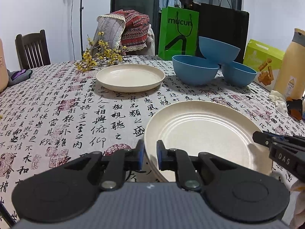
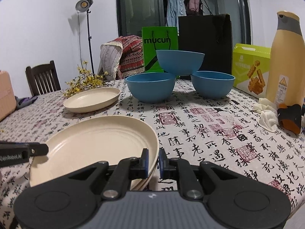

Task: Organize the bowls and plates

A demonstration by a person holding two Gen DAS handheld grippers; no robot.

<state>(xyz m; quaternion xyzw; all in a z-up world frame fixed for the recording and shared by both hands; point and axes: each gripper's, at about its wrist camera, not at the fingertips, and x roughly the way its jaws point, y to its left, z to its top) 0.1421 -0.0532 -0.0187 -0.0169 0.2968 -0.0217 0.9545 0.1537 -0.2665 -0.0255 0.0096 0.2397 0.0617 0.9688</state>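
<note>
The tabletop (image 1: 57,99) fills both frames, three blue bowls (image 2: 180,62) stacked upper centre, and low in each frame a plate stack (image 1: 205,131), its near edge hidden, is pinched at opposite rims by left gripper (image 1: 149,153) and right gripper (image 2: 153,159) fingers.

Round table under a grey cloth printed with black calligraphy (image 2: 209,133), yellow flowering twigs (image 1: 99,57) far left, dark wooden chair (image 2: 42,78), bright green paper bag (image 1: 178,33), black paper bag (image 2: 205,42), lime snack box (image 2: 251,66) and tall beige bottle (image 2: 286,57) far right, crumpled white cloth (image 2: 266,112)
</note>
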